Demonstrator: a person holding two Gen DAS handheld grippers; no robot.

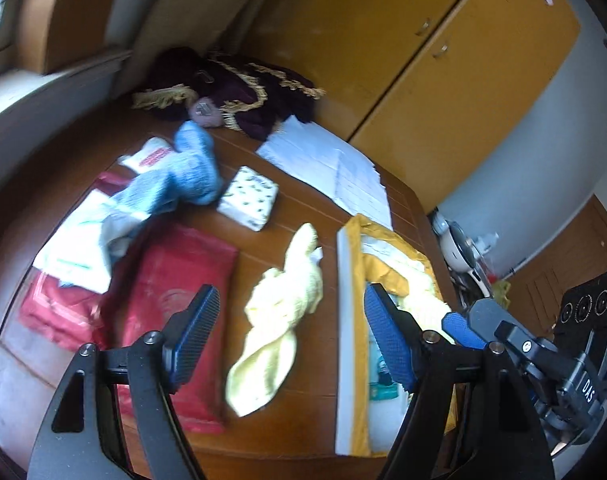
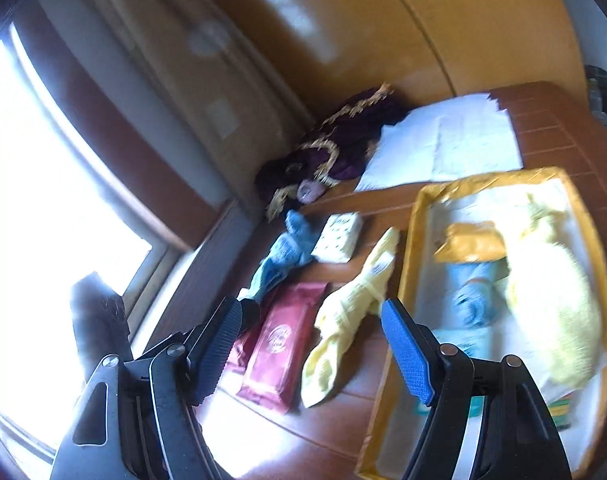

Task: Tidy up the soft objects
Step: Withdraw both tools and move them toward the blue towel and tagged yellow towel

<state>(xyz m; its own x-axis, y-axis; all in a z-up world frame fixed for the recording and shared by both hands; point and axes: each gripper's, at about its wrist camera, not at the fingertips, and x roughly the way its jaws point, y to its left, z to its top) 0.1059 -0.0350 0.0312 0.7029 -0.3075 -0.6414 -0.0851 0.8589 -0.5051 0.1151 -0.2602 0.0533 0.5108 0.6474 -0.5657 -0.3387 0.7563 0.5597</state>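
A reddish-brown wooden table (image 1: pixel 295 216) fills the scene, with mustard-yellow cupboard doors (image 1: pixel 383 40) behind it and a bright window at nine o'clock in the right wrist view.

Left gripper (image 1: pixel 291 338) hangs over the table with its blue-padded fingers spread wide, nothing between them. Right gripper (image 2: pixel 309 344) is spread just as wide and just as empty; its body also shows at four o'clock in the left view.

The prize sits dead centre: a crumpled pale-yellow fluffy cloth (image 1: pixel 281 316) lying loose on the wood, framed between both sets of fingers. Just beside it, at three o'clock, stands the shallow yellow-rimmed cardboard box with white lining (image 2: pixel 411 248). Inside it already rest another pale-yellow fluffy cloth (image 2: pixel 555 320) and a light-blue soft piece (image 2: pixel 473 304).

Off at ten o'clock a light-blue knitted cloth (image 1: pixel 179 176) sprawls across papers, touching a white spotted tissue packet (image 1: pixel 249 196). A flat dark-red packet (image 1: pixel 175 308) lies at eight o'clock, and a dark purple fringed cloth (image 1: pixel 231 88) is heaped at the far edge.

By my reading, sorting is partway through: some soft things boxed, two left out. The yellow cloth looks like the next pick. That calls for coming down over its bulkiest fold, pinching deep enough to catch the limp fabric, then lifting clear of the box rim before carrying it across.
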